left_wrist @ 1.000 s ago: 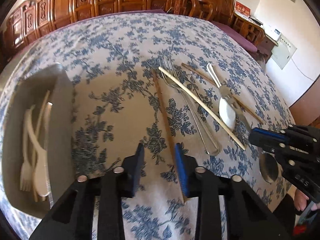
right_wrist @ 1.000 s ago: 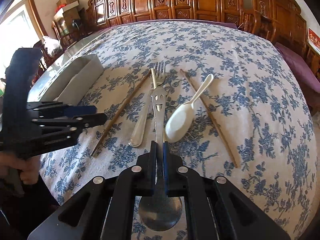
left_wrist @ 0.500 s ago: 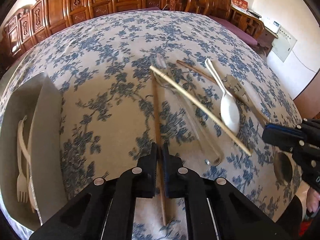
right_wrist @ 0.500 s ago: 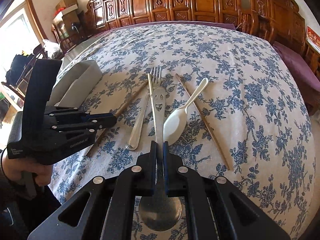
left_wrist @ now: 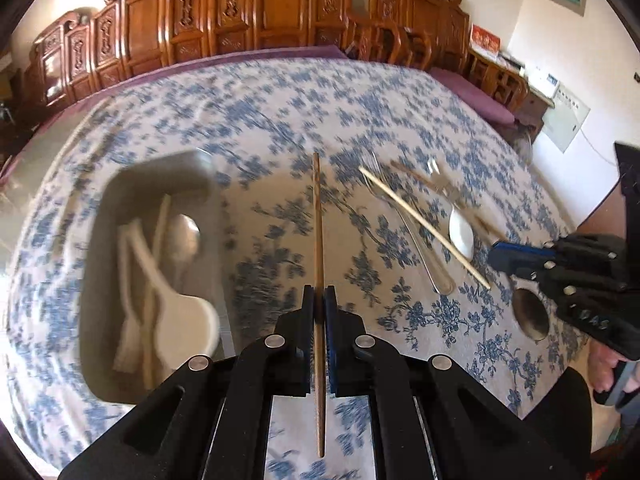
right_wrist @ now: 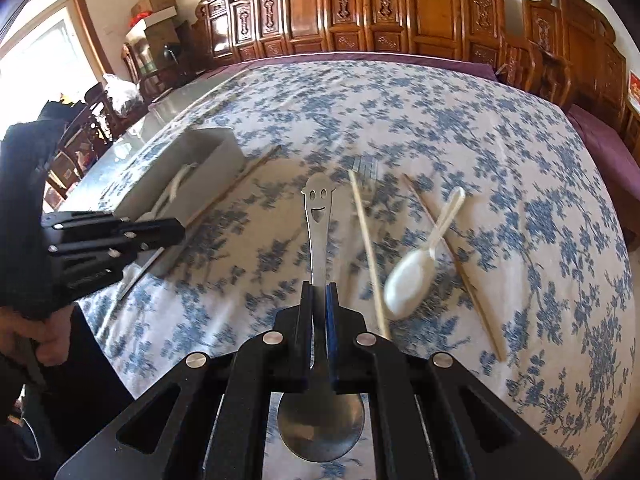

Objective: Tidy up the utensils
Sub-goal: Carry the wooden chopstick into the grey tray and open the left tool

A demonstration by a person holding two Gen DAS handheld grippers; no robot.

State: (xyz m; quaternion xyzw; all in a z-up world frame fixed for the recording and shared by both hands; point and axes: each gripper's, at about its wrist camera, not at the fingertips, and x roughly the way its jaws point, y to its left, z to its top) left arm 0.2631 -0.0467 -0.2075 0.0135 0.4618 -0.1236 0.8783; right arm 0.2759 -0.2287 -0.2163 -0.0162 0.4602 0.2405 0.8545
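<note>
The surface [left_wrist: 280, 92], under a blue-flowered cloth, carries the grey tray [left_wrist: 96, 248] at left, well apart from the loose utensils. The left gripper [left_wrist: 319, 300], open a second ago, has just clenched on the brown chopstick [left_wrist: 317, 216] and lifted it. The right gripper [right_wrist: 319, 296] grasps the smiley metal spoon [right_wrist: 318, 216]. Judged risk: the thin chopstick pivots between the fingers and misses the tray.

A home dining room: carved wooden chairs [right_wrist: 360, 16] ring a floral-clothed table [right_wrist: 440, 120].
</note>
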